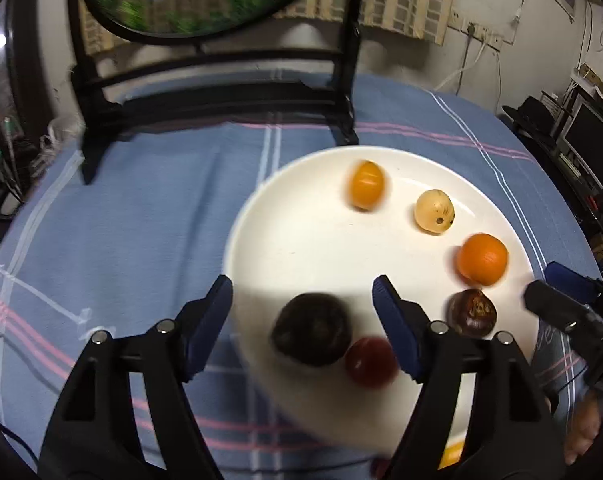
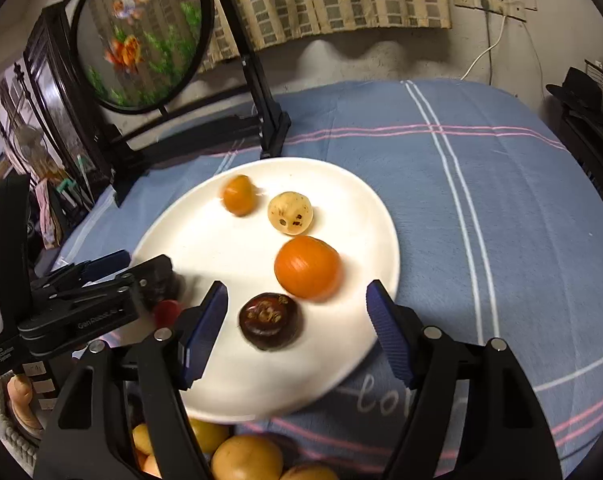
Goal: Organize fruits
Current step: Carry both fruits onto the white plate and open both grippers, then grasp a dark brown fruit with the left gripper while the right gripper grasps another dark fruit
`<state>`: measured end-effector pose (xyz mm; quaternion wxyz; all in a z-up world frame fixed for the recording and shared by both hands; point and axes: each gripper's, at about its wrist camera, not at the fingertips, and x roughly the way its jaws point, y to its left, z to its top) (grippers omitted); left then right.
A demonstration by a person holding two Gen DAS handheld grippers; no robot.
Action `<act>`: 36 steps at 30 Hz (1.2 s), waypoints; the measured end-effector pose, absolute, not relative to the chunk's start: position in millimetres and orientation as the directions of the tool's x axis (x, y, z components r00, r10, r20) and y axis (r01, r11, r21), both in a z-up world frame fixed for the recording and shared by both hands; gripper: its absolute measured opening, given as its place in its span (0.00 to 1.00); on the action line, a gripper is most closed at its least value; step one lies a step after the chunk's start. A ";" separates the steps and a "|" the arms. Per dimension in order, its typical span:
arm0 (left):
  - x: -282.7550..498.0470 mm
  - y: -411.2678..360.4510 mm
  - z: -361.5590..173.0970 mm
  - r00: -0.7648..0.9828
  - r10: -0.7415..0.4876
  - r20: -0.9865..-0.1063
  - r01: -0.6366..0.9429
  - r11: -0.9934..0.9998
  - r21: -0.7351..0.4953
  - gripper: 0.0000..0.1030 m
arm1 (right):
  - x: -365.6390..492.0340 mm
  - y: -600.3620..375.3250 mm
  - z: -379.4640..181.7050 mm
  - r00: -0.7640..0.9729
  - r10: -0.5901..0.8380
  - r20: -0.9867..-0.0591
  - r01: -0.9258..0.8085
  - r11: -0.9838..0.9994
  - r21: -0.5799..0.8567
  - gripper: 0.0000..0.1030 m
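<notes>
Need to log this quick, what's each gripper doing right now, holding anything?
Left gripper: open, holding nothing; dark fruit lies free on the plate.
Right gripper: open, holding nothing; brown fruit lies free.

Plate has open room in its left half; fruit crowds the right edge. The black screen stand blocks the far side, and cloth on the right is wide open.

Both wrist views, close, angled down; share plate.
</notes>
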<state>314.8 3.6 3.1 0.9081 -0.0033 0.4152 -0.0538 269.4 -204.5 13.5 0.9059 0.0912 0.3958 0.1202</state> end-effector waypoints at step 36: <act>206.4 25.4 -36.3 0.539 -0.162 -0.826 0.174 0.982 -0.079 0.84 | 119.5 -252.7 -4.3 0.673 0.307 -0.673 -0.085 0.936 0.343 0.70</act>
